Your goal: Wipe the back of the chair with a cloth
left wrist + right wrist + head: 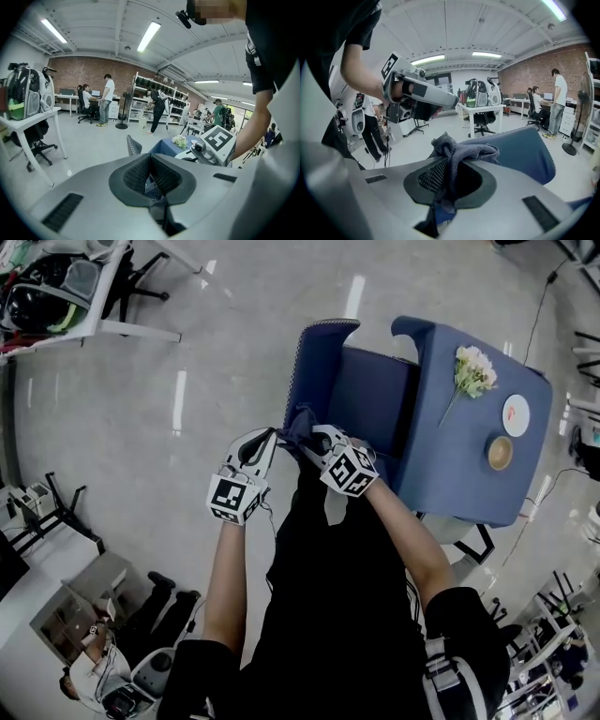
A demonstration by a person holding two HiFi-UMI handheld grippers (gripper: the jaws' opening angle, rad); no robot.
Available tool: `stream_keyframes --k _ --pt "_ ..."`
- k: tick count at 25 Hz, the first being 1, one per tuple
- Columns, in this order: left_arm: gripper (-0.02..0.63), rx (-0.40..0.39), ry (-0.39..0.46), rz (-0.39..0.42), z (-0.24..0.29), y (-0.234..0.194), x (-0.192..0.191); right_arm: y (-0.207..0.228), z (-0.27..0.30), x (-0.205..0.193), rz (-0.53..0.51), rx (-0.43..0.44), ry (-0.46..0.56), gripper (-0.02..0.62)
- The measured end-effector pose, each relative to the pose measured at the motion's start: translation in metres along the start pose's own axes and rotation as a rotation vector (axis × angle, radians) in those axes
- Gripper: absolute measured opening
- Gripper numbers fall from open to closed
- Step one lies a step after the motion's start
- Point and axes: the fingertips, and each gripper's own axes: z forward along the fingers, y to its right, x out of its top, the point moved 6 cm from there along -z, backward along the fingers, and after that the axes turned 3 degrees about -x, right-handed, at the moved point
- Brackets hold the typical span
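The blue chair's back (317,362) stands just ahead of me, its seat (375,404) to the right of it. A dark grey-blue cloth (299,424) is bunched between both grippers, close over the near end of the chair back. My right gripper (310,440) is shut on the cloth (461,152), which spills out over its jaws with the chair back (525,147) behind. My left gripper (277,434) has its jaws together, and a bit of the cloth (153,185) shows pinched between its pads. The chair back's end (133,145) shows beyond the left gripper (150,161).
A blue-covered table (469,456) stands right against the chair, with flowers (473,371), a plate (516,414) and a cup (500,453) on it. A white desk (103,296) is at the far left. A seated person (98,662) is at the lower left.
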Motion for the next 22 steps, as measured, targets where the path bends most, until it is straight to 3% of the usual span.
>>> stream_keyframes --k 22 --pt "0.025 0.069 -0.015 -0.089 0.047 -0.026 -0.007 0.041 0.012 -0.006 0.073 0.075 0.062 0.075"
